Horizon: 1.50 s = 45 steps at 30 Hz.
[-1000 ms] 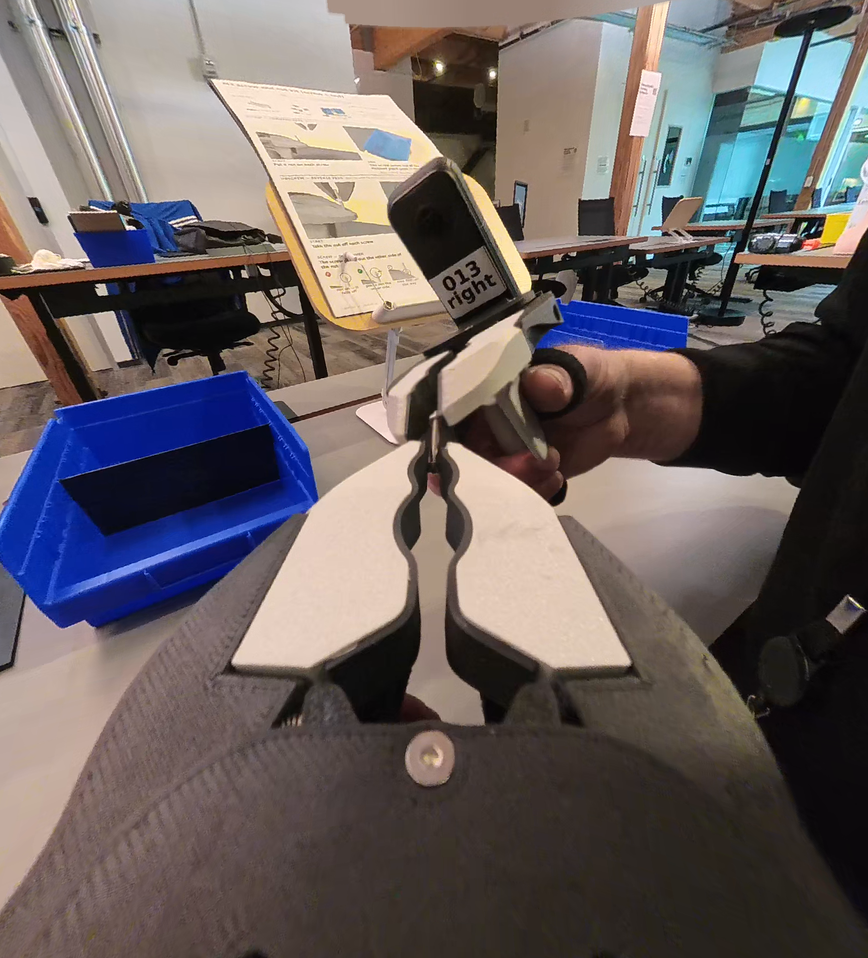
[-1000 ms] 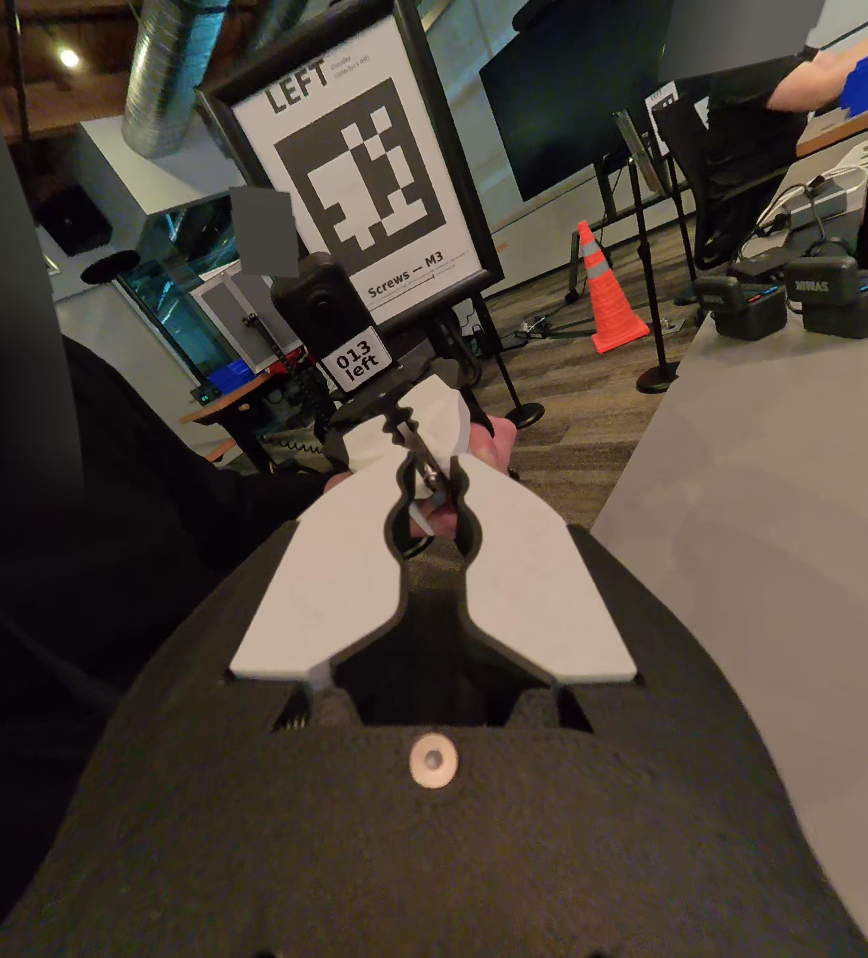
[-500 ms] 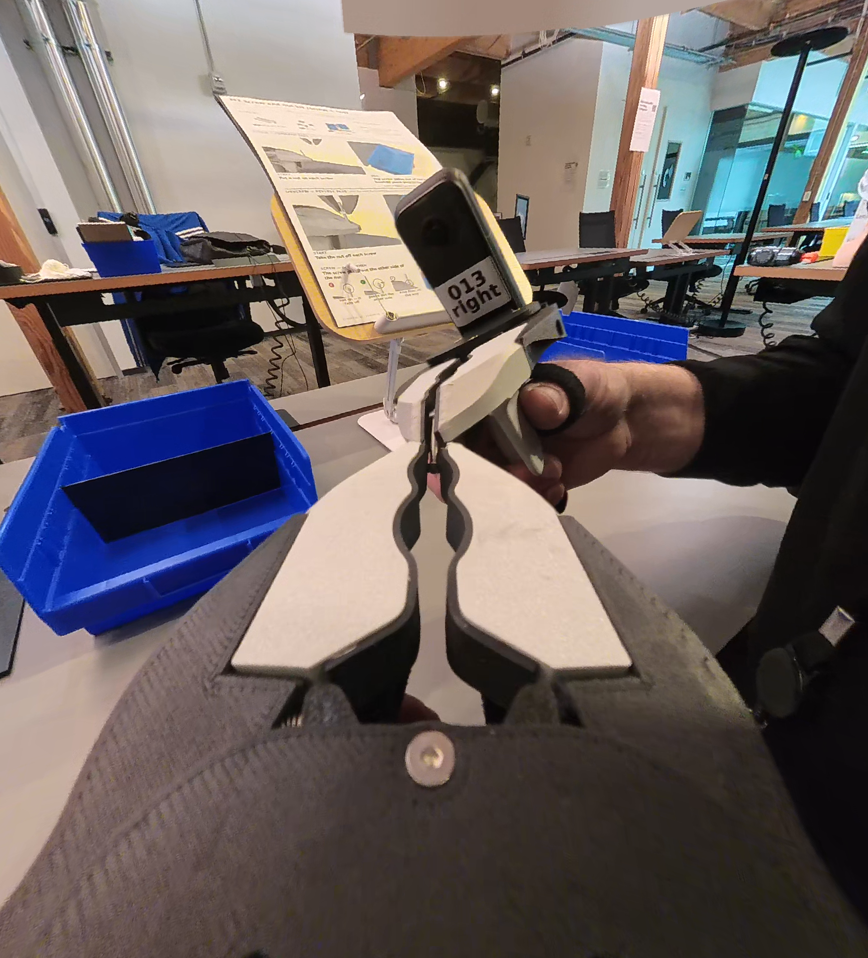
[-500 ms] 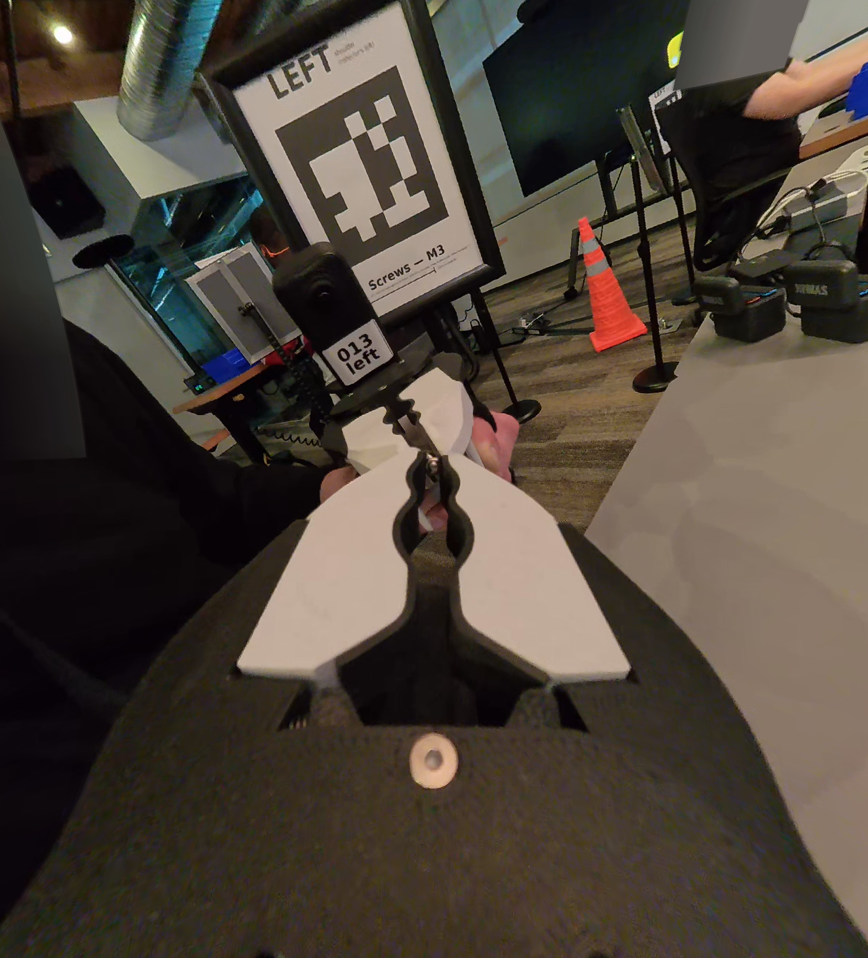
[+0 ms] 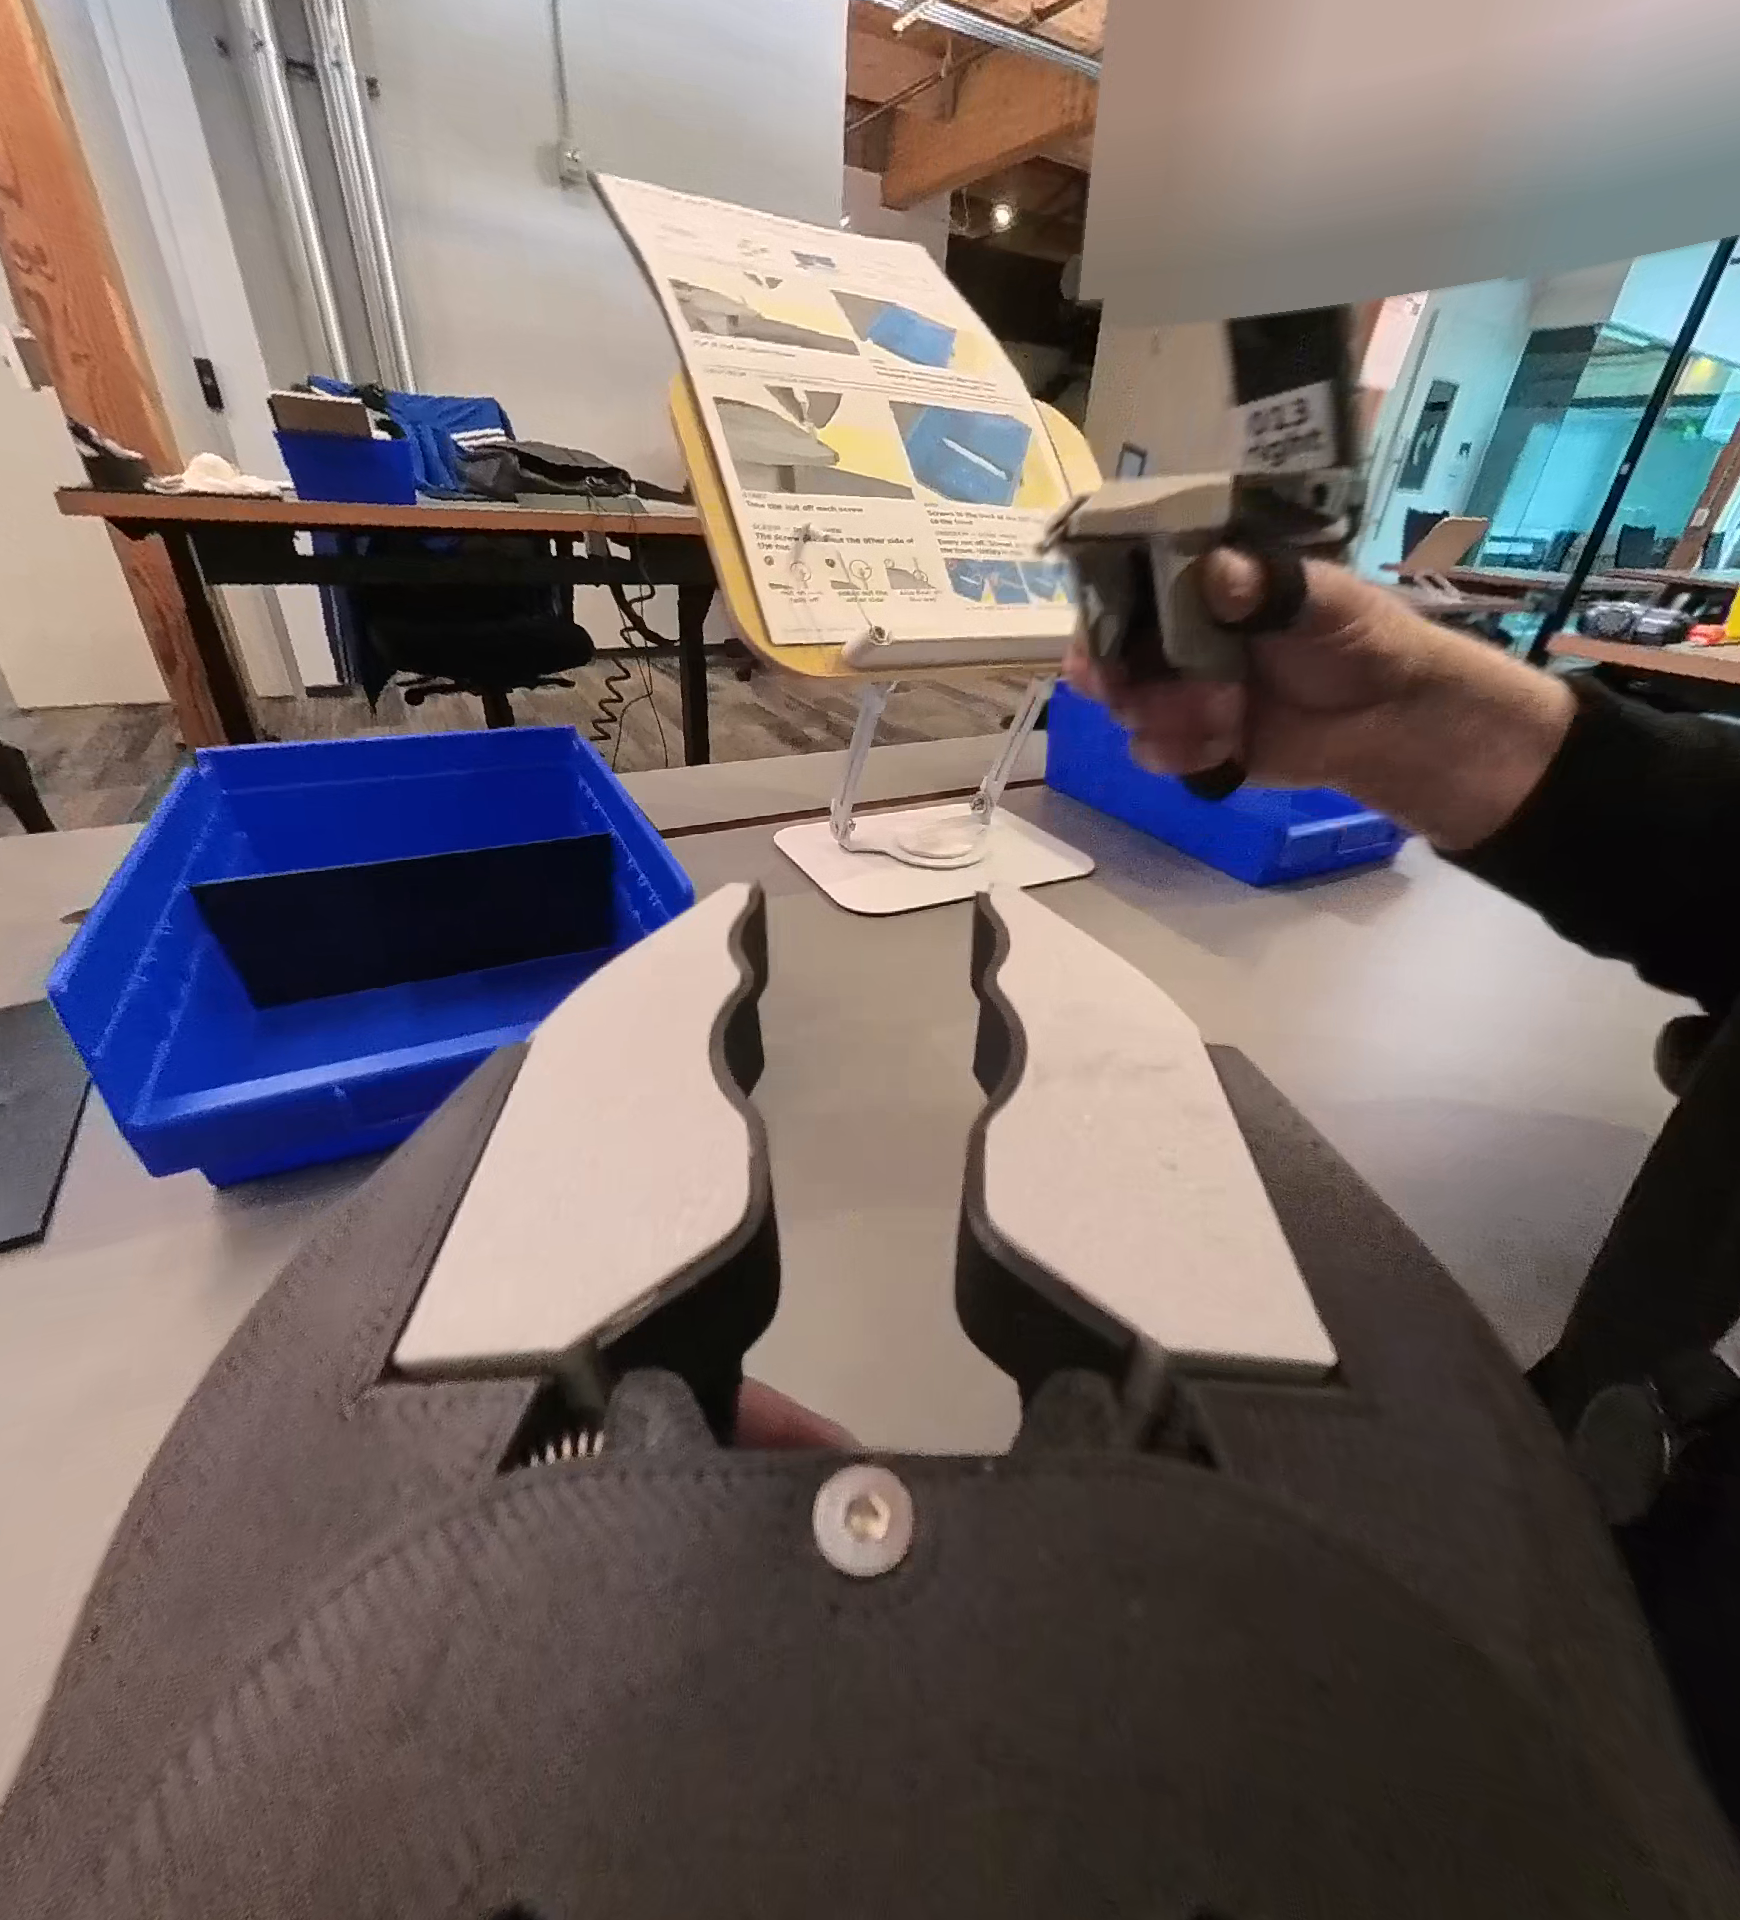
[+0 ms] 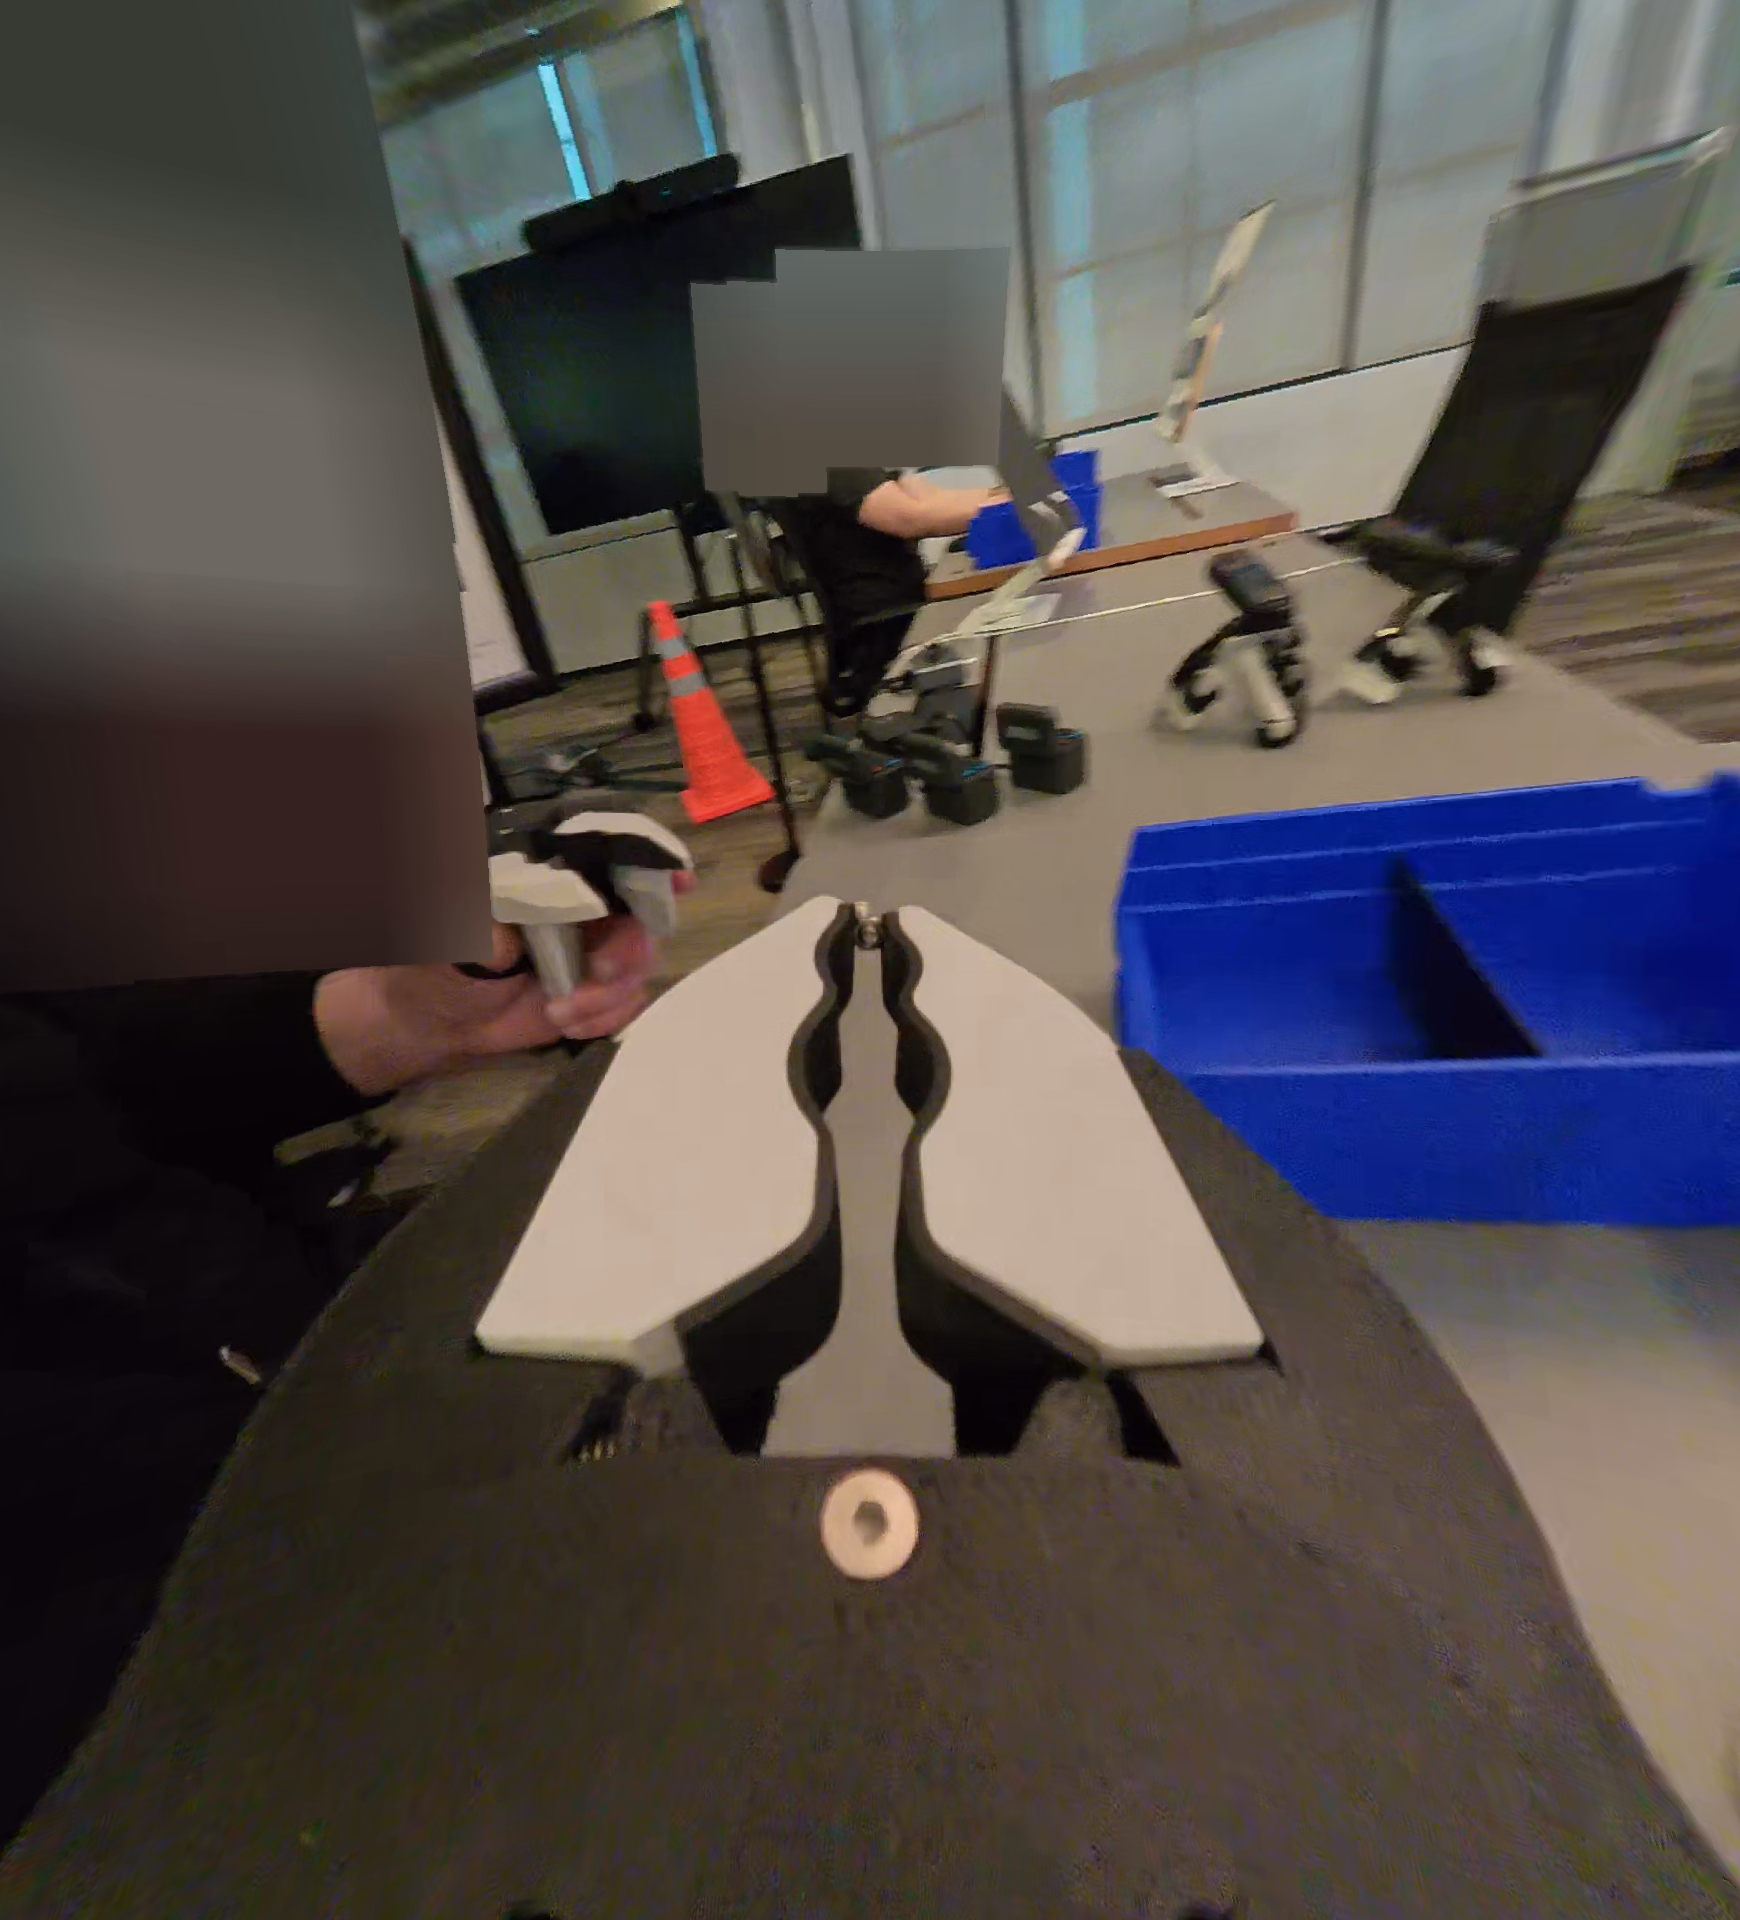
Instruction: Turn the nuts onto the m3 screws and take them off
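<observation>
One small metal screw, perhaps with a nut on it though that is too small to tell, sits pinched between the tips of the right gripper, just above the middle of the right wrist view; its two grey fingers are clenched on it. The left gripper is released, its two fingers spread wide with only bare grey table between them, in the centre of the left wrist view.

Two blue bins show in the left wrist view: one with a black divider at mid left, and a second at mid right, partly behind the person's hand holding the other gripper, which is blurred. Between the bins stands one white stand carrying an instruction sheet, upper centre.

In the right wrist view one blue bin lies at mid right, just beside the fingertips. One orange cone stands on the floor, upper centre-left, and one seated person shows behind it.
</observation>
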Available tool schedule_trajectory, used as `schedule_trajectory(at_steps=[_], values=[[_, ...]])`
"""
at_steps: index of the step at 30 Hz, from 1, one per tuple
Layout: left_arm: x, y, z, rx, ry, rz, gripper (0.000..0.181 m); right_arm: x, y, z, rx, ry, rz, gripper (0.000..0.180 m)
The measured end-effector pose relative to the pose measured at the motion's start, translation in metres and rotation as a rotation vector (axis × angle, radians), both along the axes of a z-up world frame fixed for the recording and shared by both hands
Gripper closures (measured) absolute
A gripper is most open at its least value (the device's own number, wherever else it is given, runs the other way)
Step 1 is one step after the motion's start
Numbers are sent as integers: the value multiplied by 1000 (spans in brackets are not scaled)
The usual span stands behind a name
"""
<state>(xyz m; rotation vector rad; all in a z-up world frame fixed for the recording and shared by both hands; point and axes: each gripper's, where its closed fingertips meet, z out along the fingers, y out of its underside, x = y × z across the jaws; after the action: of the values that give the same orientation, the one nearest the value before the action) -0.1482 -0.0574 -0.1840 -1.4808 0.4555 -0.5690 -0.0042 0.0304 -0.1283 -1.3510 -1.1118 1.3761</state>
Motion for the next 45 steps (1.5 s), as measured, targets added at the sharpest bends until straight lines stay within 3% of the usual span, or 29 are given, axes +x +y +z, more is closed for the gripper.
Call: schedule_trajectory(at_steps=[6,9,11,18,21,26,32,38,45], values=[[4,14,-16,-67,43,2,148,204,92,29,228,-142,-723,175],[7,25,-20,-82,49,19,148,308,118,16,248,-316,-1036,175],[11,31,-19,-85,41,15,149,354,129,-15,167,-448,-1130,175],[33,50,-24,-102,97,-9,148,407,156,-146,-140,-762,-1144,175],[41,55,-28,-113,129,-21,148,418,160,-182,-226,-849,-1122,174],[44,59,-30,-130,137,-28,145,430,162,-212,-317,-942,-1094,173],[46,66,-33,-135,131,-20,144,438,161,-212,-337,-965,-1082,159],[45,67,-38,-151,140,-17,143,428,149,-161,-218,-814,-1124,161],[42,73,-45,-171,152,-10,146,389,107,-101,-12,-694,-1072,161]])
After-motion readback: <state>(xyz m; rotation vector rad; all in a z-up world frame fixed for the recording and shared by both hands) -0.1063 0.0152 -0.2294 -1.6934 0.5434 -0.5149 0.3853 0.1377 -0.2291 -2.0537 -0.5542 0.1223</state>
